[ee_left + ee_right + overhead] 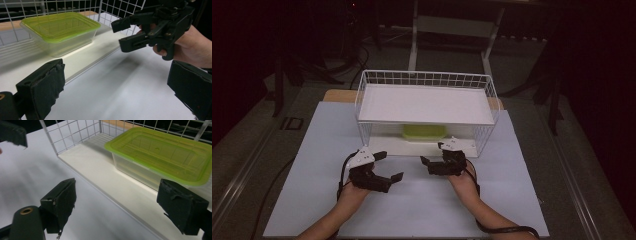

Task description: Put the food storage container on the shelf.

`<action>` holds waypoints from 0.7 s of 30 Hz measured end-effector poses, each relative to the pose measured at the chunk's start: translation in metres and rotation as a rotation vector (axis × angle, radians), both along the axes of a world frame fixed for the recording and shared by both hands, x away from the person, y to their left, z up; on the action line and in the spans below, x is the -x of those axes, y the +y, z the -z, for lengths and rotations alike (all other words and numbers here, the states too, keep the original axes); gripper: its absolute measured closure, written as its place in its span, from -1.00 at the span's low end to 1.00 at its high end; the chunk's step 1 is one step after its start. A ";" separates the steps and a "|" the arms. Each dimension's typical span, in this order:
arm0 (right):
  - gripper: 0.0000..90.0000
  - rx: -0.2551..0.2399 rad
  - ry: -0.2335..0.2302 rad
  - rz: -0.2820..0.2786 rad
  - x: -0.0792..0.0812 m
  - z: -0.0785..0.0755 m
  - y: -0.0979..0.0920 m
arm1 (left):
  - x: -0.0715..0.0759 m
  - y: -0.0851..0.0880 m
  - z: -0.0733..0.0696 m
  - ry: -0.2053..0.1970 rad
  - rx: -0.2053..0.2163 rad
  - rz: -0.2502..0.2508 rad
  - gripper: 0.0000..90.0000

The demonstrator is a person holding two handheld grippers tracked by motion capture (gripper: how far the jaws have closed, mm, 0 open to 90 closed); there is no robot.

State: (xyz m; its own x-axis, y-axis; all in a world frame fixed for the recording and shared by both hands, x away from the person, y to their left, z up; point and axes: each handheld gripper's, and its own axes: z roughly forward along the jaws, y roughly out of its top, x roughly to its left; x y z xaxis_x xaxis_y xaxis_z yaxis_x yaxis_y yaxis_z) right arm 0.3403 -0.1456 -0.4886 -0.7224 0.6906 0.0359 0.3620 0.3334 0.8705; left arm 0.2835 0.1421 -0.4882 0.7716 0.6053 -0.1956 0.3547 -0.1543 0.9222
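Observation:
A clear plastic container with a green lid [424,132] [60,30] [160,152] sits on the lower white board [392,146] of a white wire rack [427,74]. My left gripper [392,165] [117,87] hovers over the white mat just in front of the rack's left part, jaws wide apart with nothing between them. At the rack's front edge, right of centre, my right gripper [432,153] [115,205] [121,35] is open too, empty, a short way from the container. Neither gripper touches the container.
The rack carries an upper white shelf [427,102] above the container, so the lower level is reached from the front. A white mat [422,205] covers the table. Dark floor, cables and a white stand's legs [452,30] lie behind.

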 end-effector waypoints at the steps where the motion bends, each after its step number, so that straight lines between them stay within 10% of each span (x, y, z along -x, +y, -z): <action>1: -0.65 -0.008 -0.006 -0.003 0.002 -0.001 -0.002 | 0.000 0.000 -0.001 0.003 0.006 0.008 -0.96; 21: -0.59 -0.049 0.034 -0.119 0.037 -0.011 -0.030 | 0.024 0.009 -0.012 -0.016 0.023 0.085 -0.96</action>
State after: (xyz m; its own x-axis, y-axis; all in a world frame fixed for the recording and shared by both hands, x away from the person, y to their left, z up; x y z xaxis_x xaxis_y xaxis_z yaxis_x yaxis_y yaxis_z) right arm 0.3030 -0.1757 -0.4776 -0.7971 0.5966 0.0933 0.3519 0.3334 0.8746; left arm 0.2592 0.1513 -0.4759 0.8230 0.5333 -0.1955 0.3263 -0.1622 0.9312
